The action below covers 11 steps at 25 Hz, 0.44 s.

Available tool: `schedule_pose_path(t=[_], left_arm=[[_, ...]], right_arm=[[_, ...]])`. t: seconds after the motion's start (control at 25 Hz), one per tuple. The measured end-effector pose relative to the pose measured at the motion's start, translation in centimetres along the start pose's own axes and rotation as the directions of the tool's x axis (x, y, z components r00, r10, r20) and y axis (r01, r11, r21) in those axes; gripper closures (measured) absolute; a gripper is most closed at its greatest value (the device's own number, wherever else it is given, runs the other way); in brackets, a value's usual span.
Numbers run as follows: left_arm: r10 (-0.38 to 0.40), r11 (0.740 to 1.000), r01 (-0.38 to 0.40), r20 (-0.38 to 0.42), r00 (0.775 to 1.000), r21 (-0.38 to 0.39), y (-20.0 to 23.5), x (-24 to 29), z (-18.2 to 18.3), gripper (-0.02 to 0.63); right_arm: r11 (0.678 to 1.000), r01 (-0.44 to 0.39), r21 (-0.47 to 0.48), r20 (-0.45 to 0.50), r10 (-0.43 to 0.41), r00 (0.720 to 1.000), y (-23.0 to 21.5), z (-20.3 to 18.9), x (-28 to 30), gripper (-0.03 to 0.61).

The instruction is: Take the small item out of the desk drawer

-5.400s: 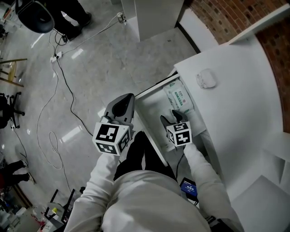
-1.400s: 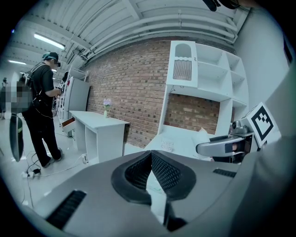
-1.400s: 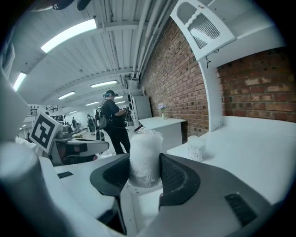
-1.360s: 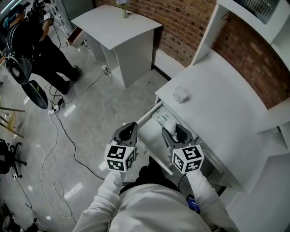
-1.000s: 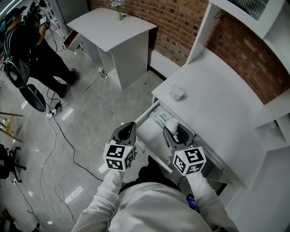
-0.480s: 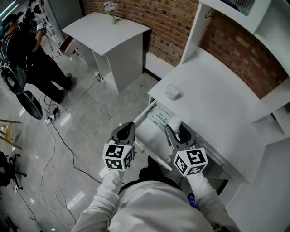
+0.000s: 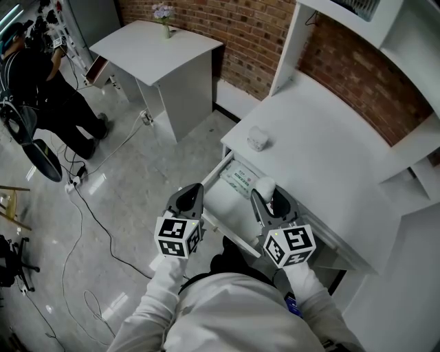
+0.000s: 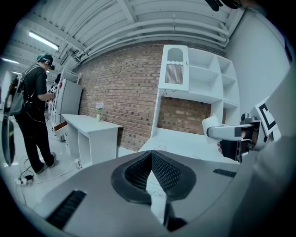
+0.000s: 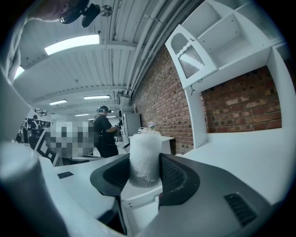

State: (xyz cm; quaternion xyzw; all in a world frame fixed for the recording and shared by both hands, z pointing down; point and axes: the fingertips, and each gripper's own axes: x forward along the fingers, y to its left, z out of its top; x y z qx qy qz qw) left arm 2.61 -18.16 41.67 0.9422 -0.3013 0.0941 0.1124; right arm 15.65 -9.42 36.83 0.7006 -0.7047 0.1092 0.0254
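Observation:
My right gripper [image 7: 266,192] is shut on a small white mesh-wrapped roll [image 7: 265,185], held just above the open desk drawer [image 7: 221,206]. In the right gripper view the roll [image 9: 144,159] stands upright between the two dark pads [image 9: 175,175], sticking up past them. A green-printed flat packet [image 7: 240,177] lies in the drawer's far end. My left gripper [image 7: 192,190] hangs left of the drawer front, over the floor, shut and holding nothing. From the left gripper view I see the closed pads [image 8: 163,170] and, to the right, the right gripper [image 8: 229,133] with the roll [image 8: 210,126].
The white desk top [image 7: 330,158] carries a small white case [image 7: 256,137] near its corner; a shelf unit [image 7: 357,20] stands against the brick wall. A second white table [image 7: 158,45] with a flower vase [image 7: 163,12] stands behind. A person [image 7: 41,75] and cables [image 7: 89,199] occupy the floor at left.
The right gripper, earlier down inside the drawer, now holds the white roll above it. Over the last second both grippers stay almost still while the head view tilts up.

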Motion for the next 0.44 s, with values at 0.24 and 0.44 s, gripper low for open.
schedule_pose_path(t=[0.24, 0.44], left_arm=[[0.004, 1.000, -0.004, -0.004, 1.000, -0.003, 0.20, 0.12, 0.04, 0.595], [0.006, 1.000, -0.006, -0.007, 1.000, -0.005, 0.42, 0.42, 0.17, 0.595]], right_arm=[[1.000, 0.012, 0.006, -0.007, -0.012, 1.000, -0.37, -0.11, 0.09, 0.374], [1.000, 0.012, 0.014, -0.008, -0.012, 1.000, -0.60, -0.16, 0.33, 0.374]])
